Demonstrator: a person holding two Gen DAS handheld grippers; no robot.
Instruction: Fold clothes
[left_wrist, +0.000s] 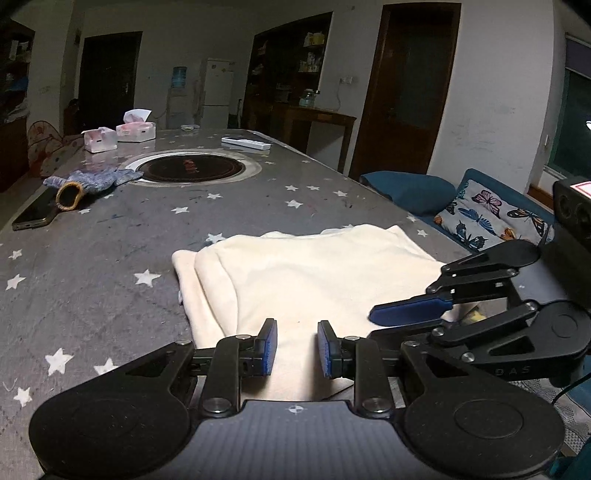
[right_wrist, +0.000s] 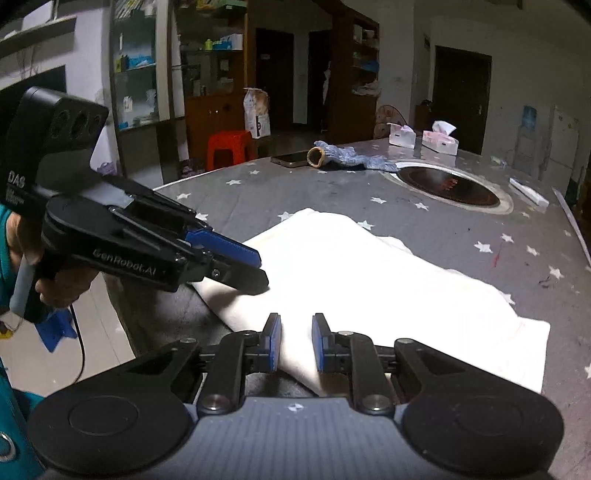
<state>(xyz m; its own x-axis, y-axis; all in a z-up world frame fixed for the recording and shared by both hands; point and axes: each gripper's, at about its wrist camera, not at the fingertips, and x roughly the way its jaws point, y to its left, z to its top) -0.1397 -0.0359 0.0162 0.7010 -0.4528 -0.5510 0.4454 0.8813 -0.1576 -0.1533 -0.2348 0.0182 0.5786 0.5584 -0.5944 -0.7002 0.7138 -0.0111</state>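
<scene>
Both tools, the left tool and right tool, stand slightly parted over the cream folded fleece garment at the desk's near edge, gripping nothing; pinch both near corners evenly before folding.

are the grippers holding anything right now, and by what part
Both sit at the near edge of the cream garment: left gripper and right gripper, fabric between narrow jaws. A firm pinch cannot be told.
</scene>
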